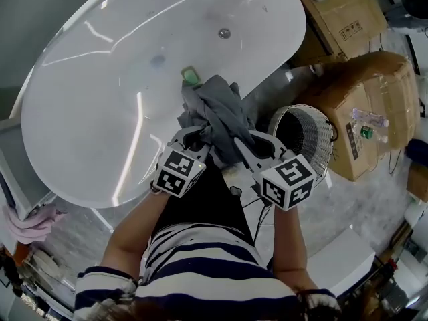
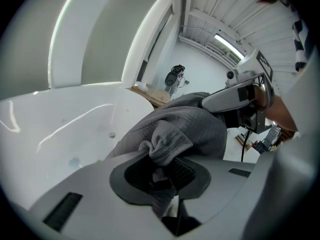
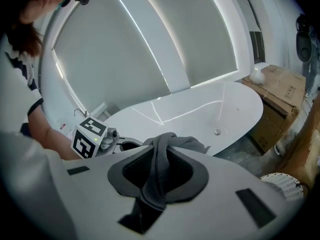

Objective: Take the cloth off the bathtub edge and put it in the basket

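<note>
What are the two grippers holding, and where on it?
Both hold the grey cloth: the left gripper pinches a bunched fold, the right gripper a twisted strip.

The right hand-held gripper (image 3: 159, 176) clamps a grey cloth (image 3: 164, 151), with the white bathtub (image 3: 200, 115) just beyond.

Bathtub (image 1: 100, 99): one, white, far left.
Drain (image 1: 225, 33): one, in tub floor.
Grey cloth (image 1: 224, 112): one, at tub's near rim.
Small green item (image 1: 191, 76): one, on rim just beyond cloth.
Basket (image 1: 323, 154): one, white, right of tub.
Cardboard boxes: two clearly seen, one far right (image 1: 344, 12), one right beside basket (image 1: 374, 99).
Clear bottle (image 1: 370, 119): one, on nearer box.
Pink cloth (image 1: 30, 226): one, near left.
Grippers: two, left gripper (image 1: 195, 134) and right gripper (image 1: 242, 146).
Person: one.
</note>
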The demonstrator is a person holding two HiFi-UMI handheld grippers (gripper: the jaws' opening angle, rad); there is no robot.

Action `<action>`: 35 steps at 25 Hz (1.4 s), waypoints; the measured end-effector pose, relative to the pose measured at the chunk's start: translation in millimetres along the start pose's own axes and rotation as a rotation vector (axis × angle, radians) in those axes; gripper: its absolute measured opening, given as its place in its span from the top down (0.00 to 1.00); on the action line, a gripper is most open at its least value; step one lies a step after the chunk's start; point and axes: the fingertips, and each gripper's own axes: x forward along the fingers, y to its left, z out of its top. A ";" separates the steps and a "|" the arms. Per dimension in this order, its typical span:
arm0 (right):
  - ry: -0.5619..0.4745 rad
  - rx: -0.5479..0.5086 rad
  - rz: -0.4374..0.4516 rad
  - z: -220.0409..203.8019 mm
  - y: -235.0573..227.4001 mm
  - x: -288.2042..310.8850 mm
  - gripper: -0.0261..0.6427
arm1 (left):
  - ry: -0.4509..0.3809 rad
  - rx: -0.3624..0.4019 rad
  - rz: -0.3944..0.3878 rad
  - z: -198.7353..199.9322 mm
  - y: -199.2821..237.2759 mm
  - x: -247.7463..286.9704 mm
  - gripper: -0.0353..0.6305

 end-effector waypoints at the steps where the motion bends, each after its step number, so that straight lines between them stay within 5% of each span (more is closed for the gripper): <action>1: -0.018 0.004 0.001 1.7 0.7 -5.4 0.84 | -0.007 0.002 0.007 4.3 -2.9 -3.0 0.84; 13: -0.255 0.037 -0.024 30.0 2.6 -100.4 0.84 | -0.137 0.098 0.018 85.0 -67.1 -27.3 0.84; 35: -0.586 0.048 -0.267 -0.6 -35.7 -289.9 0.84 | -0.275 0.327 -0.200 177.7 -254.3 -1.3 0.84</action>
